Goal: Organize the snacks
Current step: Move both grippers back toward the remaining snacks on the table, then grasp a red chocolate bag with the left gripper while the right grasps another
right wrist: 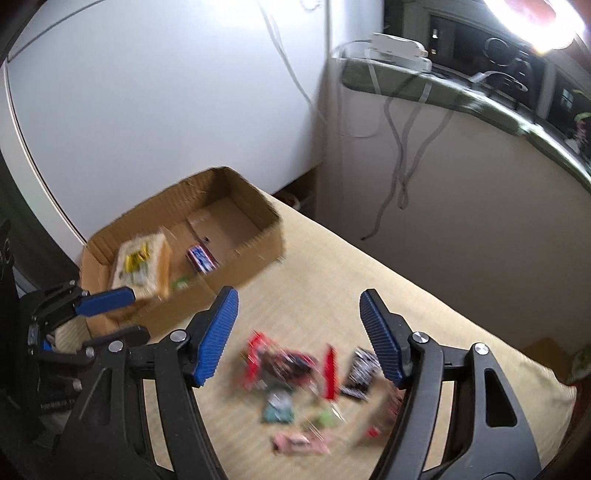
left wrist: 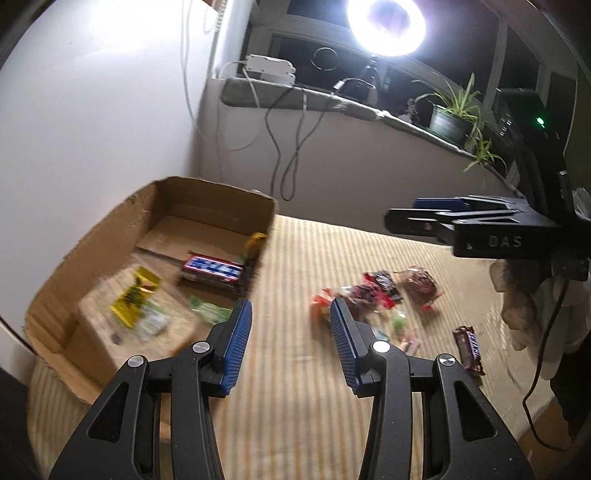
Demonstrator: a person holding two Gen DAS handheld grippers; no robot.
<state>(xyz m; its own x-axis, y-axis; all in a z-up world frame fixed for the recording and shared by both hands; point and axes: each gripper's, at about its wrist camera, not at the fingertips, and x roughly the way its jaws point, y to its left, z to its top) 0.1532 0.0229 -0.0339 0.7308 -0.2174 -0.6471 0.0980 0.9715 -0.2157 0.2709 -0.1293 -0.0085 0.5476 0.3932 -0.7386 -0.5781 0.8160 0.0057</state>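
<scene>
An open cardboard box (left wrist: 110,236) (right wrist: 255,206) stands at the left on the striped cloth. It holds a blue bar (left wrist: 212,271) (right wrist: 201,258), a yellow packet (left wrist: 135,295) and a green packet (left wrist: 210,312). Loose wrapped snacks (left wrist: 373,291) (right wrist: 295,369) lie in a heap to the box's right, with a brown bar (left wrist: 469,349) apart from them. My left gripper (left wrist: 290,332) (right wrist: 129,314) is open and empty beside the box's near corner. My right gripper (right wrist: 299,317) (left wrist: 402,214) hovers open above the heap, nothing between its pads. A gloved hand (left wrist: 517,302) holds it.
The striped cloth (left wrist: 314,406) covers the table. Behind it are a white wall, hanging cables (left wrist: 284,147) and a sill with a potted plant (left wrist: 448,118). A bright ring light (left wrist: 386,26) glares at the top. A black cable (left wrist: 543,369) hangs from the right gripper.
</scene>
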